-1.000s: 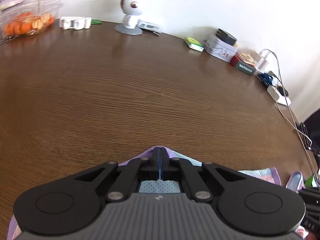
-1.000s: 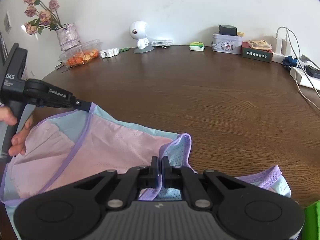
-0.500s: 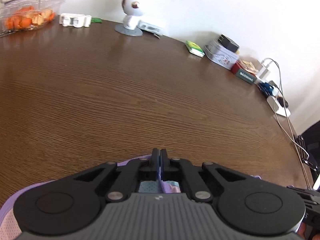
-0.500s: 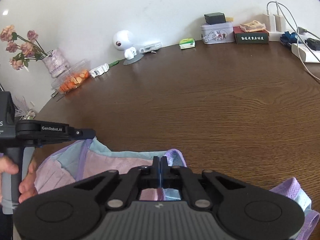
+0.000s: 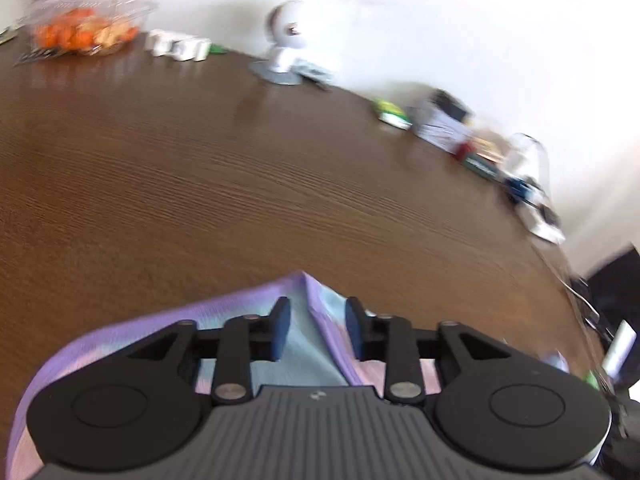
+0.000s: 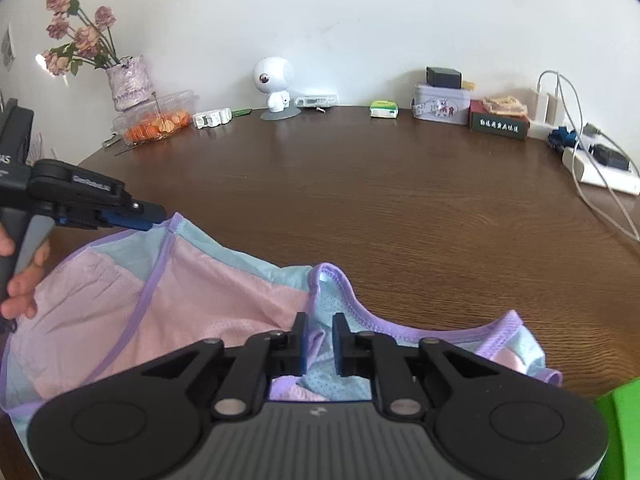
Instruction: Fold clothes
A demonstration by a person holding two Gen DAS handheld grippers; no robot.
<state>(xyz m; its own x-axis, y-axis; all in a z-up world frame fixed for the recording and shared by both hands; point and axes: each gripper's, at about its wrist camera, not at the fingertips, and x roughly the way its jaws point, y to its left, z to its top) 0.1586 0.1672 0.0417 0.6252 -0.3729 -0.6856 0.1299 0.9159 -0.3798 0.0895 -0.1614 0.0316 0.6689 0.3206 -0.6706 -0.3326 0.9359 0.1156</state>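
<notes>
A pink and pale-blue mesh garment with purple trim [image 6: 208, 300] lies on the near part of the brown table [image 6: 400, 208]. My right gripper [image 6: 319, 338] is open, its fingers either side of a fold near the purple neckline. My left gripper [image 5: 316, 328] is open over a purple-edged corner of the garment [image 5: 316, 320]. In the right wrist view the left gripper [image 6: 154, 213] reaches in from the left, at the garment's far left corner.
Along the table's back edge stand a vase of flowers [image 6: 128, 84], a clear box of orange fruit [image 6: 154, 122], a white robot figure [image 6: 276, 88], a tin [image 6: 440, 102], small boxes, chargers and a power strip with cables [image 6: 600, 168]. A green object [image 6: 620, 432] sits at the near right.
Both grippers have opened and let go of the garment. The cloth now lies lower and flatter on the table. The left wrist view is blurred from movement.
</notes>
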